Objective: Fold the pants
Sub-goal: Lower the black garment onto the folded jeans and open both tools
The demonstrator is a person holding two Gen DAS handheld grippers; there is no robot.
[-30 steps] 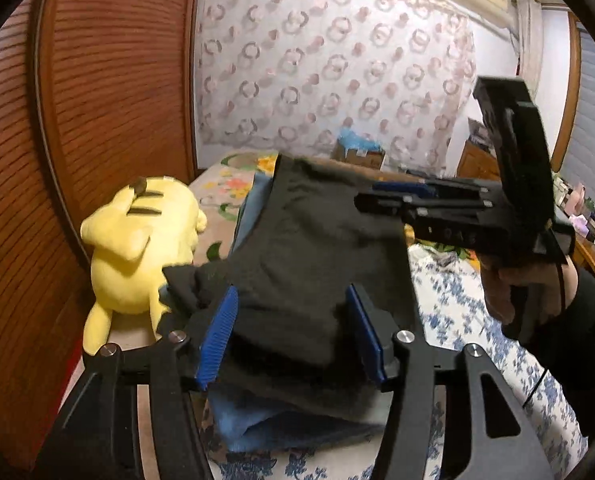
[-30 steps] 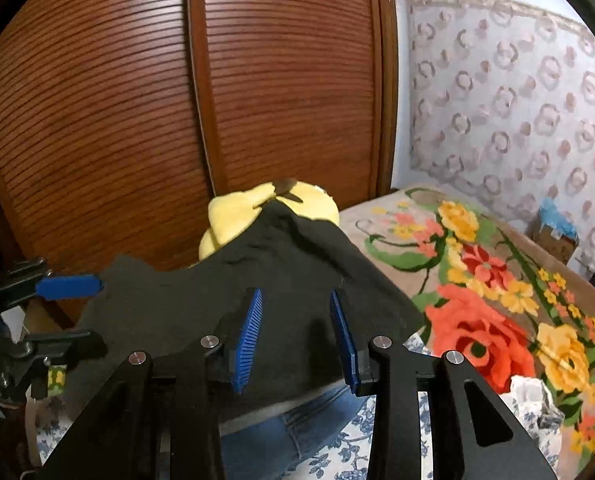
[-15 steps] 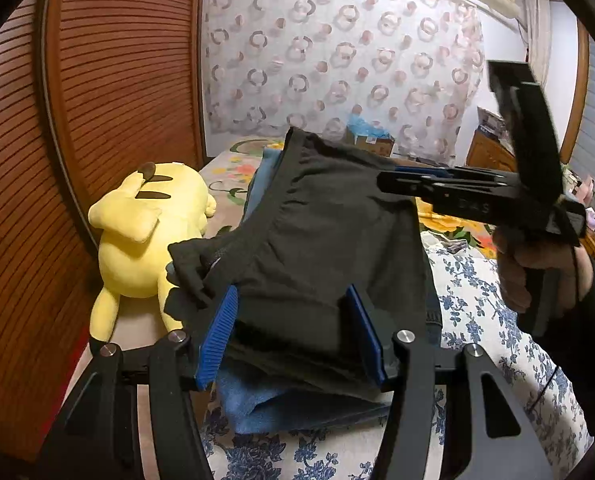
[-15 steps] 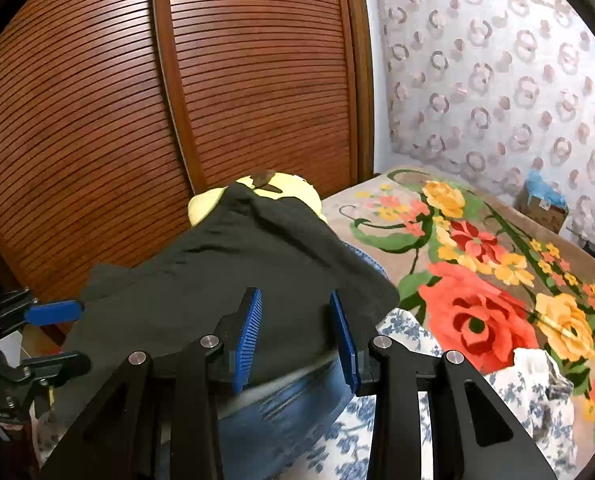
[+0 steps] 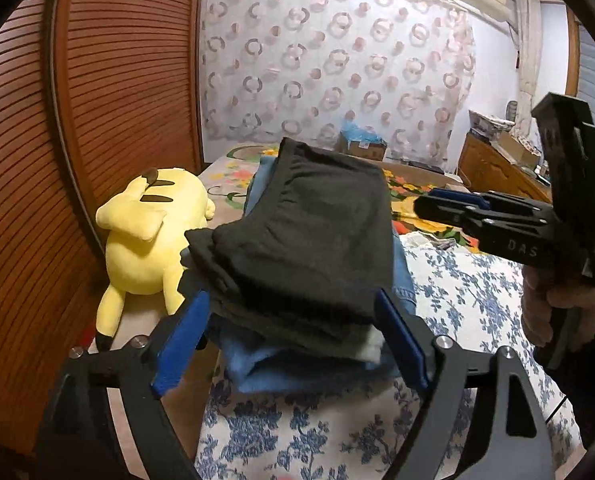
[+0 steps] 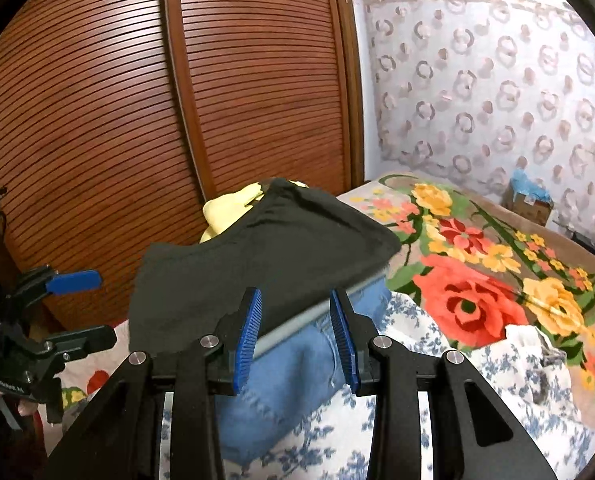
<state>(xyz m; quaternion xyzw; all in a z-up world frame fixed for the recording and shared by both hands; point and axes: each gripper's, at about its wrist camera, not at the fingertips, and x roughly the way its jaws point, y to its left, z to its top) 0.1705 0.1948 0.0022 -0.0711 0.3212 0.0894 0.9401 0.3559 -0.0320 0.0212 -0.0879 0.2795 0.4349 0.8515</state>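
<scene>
Two grippers are ranged around one folded stack on the bed.

The black pants are seen lying atop folded jeans, dead ahead of the left gripper, whose jaws, just opened wide, clear the cloth; the right gripper, part-open and empty, is set at the stack's near corner.

A home bedroom: a bed under floral covers, slatted wooden wardrobe doors, a yellow plush toy, and a ring-patterned curtain.
</scene>
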